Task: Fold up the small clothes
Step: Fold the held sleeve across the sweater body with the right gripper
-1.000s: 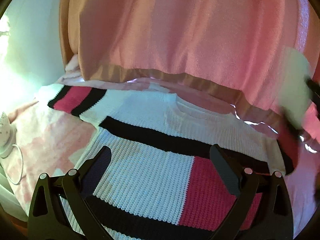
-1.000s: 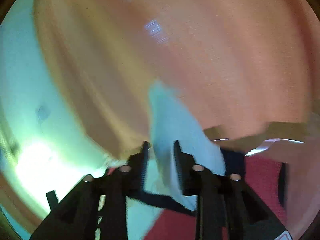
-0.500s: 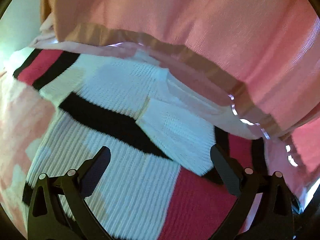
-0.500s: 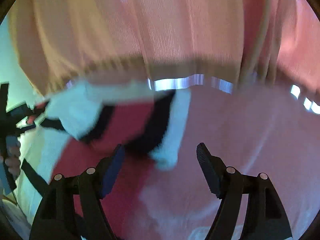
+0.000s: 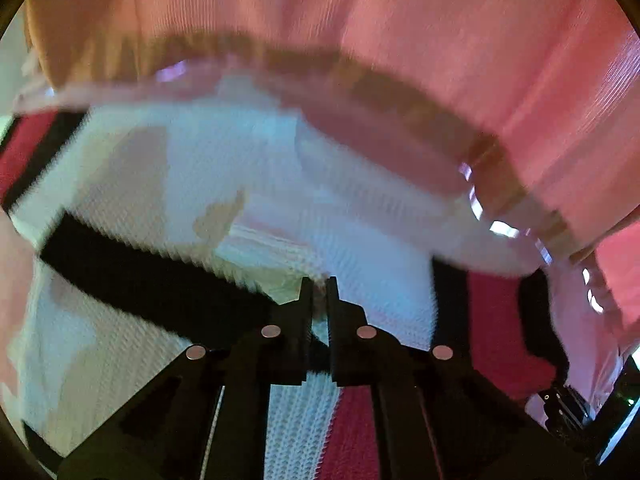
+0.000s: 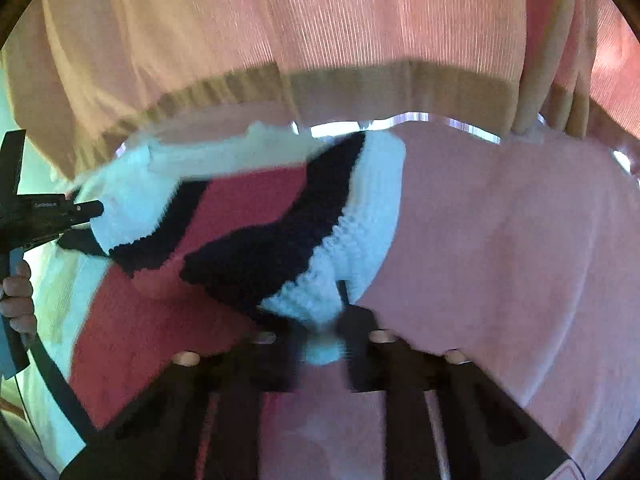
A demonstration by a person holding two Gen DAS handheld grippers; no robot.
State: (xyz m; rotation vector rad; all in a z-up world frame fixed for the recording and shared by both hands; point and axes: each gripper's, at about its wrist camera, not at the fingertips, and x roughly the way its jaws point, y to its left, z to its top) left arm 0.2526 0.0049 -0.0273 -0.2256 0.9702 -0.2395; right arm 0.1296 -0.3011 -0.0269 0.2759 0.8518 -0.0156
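Note:
A knit sweater (image 5: 140,208) with white, black and red blocks lies flat on a pink cover. My left gripper (image 5: 319,292) is shut, its tips pinching the knit where a folded white sleeve edge meets the black stripe. In the right wrist view the sweater sleeve (image 6: 248,208) lies folded across the body. Its white cuff (image 6: 320,300) sits bunched between the fingers of my right gripper (image 6: 324,332), whose jaws are closing on it. The left gripper (image 6: 94,210) shows at the left edge with a hand (image 6: 16,300) on its handle.
A person's pink ribbed top (image 5: 400,40) hangs close over the far side of the sweater, and its hem (image 6: 360,88) is just beyond the sleeve. The pink cover (image 6: 500,260) spreads out to the right of the sweater.
Both grippers came down onto the sweater. The left one, wide open before, has shut on the knit. The right one let the sleeve drop, opened, then shut on its cuff.

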